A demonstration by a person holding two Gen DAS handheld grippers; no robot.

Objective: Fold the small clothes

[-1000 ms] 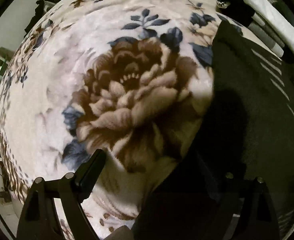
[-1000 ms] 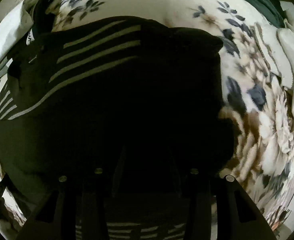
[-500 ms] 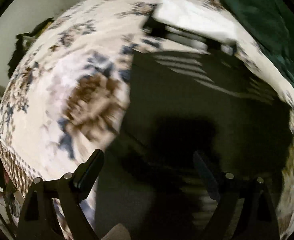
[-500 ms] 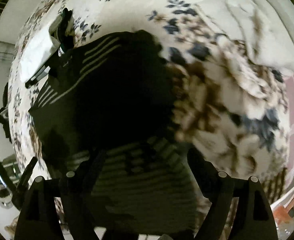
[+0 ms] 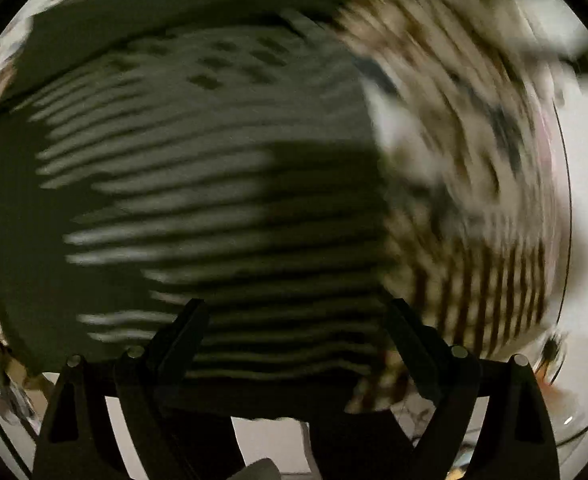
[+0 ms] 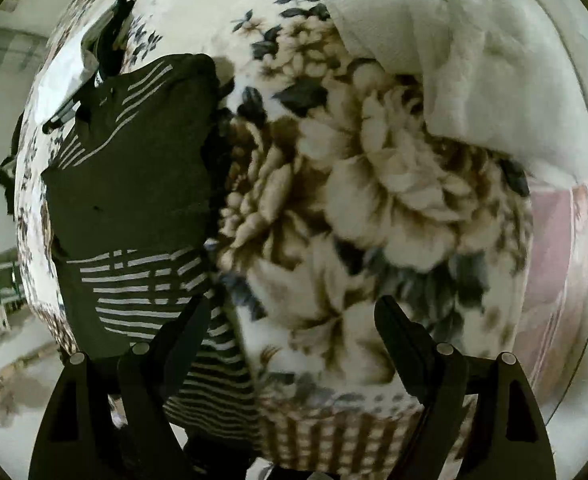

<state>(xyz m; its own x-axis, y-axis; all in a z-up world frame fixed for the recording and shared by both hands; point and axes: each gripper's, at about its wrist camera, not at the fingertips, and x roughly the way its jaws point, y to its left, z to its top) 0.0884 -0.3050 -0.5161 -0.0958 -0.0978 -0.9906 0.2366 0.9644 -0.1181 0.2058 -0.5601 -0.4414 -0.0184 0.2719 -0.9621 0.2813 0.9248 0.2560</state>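
Garment: my dark striped top [image 6: 133, 208] lies on the floral blanket [image 6: 374, 200], left of my right gripper [image 6: 289, 320].
Nearer hand: my left gripper [image 5: 294, 320], directly above it.
Grip: both wide apart, holding nothing.

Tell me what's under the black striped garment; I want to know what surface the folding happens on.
The black striped garment lies on a floral blanket, which shows all around it. Whatever sits directly beneath the garment is covered, as is anything under the blanket.

A bedroom: a bed under a floral blanket [image 6: 374, 184], clothes strewn.
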